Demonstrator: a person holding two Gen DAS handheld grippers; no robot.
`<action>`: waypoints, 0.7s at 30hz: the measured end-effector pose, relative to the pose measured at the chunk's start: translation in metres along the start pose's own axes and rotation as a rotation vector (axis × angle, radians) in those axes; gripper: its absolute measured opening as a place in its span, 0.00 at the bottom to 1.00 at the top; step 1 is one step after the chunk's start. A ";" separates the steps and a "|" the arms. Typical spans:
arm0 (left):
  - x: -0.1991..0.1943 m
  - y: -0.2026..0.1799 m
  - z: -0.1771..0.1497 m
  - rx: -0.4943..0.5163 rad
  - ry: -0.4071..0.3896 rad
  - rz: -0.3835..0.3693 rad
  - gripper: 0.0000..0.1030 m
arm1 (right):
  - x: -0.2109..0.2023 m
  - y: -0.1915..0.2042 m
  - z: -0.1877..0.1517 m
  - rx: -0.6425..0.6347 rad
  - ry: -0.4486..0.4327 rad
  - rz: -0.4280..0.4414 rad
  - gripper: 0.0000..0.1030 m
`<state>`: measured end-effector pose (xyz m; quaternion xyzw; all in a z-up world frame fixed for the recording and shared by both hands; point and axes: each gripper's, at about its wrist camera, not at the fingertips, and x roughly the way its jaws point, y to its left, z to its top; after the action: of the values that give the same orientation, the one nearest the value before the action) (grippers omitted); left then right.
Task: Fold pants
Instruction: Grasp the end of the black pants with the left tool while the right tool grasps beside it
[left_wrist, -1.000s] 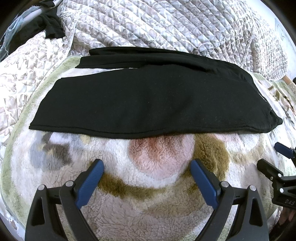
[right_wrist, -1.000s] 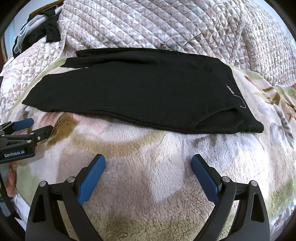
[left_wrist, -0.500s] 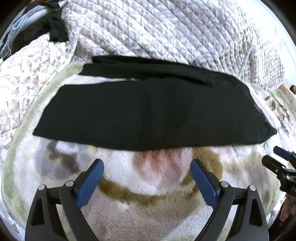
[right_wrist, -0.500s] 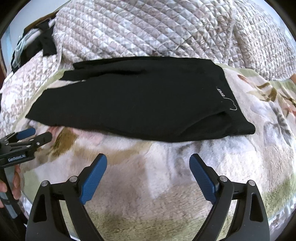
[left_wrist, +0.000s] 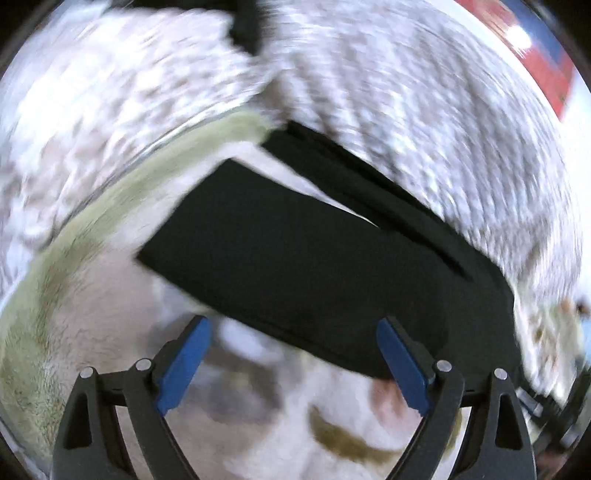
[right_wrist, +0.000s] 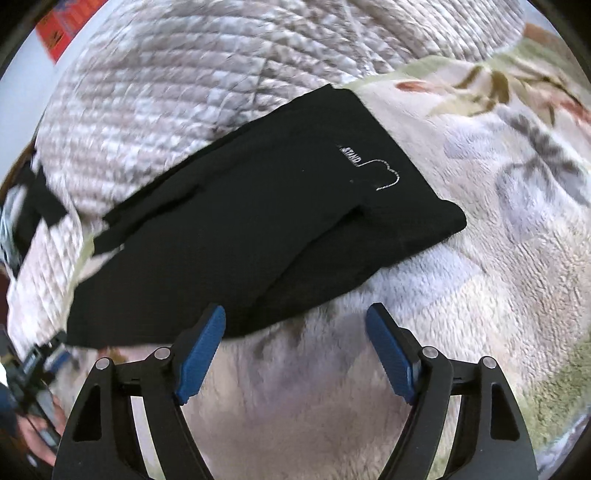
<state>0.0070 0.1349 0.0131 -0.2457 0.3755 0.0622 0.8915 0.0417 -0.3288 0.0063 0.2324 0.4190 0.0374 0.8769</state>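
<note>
Right wrist view: black pants (right_wrist: 266, 221) slant from lower left to upper right; claw (right_wrist: 295, 354) spread, narrowing, empty.

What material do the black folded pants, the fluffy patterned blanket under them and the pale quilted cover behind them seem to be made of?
Black folded pants: likely a soft matte knit, with no sheen and limp edges. Fluffy patterned blanket: probably plush fleece, showing a curly pile. Pale quilted cover: looks like a smooth, slightly shiny stitched fabric, padded in diamond shapes.

fleece blanket (right_wrist: 480, 295), quilted cover (right_wrist: 184, 92) — both patterned
</note>
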 end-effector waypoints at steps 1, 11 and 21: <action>0.002 0.008 0.002 -0.039 0.004 -0.023 0.84 | 0.001 -0.002 0.002 0.017 -0.007 0.003 0.76; 0.019 0.019 0.016 -0.089 -0.074 -0.011 0.71 | 0.016 -0.022 0.027 0.152 -0.074 0.036 0.71; 0.024 0.030 0.020 -0.137 -0.083 0.070 0.15 | 0.021 -0.050 0.034 0.305 -0.105 0.065 0.19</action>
<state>0.0281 0.1689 -0.0030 -0.2901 0.3413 0.1292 0.8847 0.0741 -0.3807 -0.0129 0.3779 0.3655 -0.0103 0.8506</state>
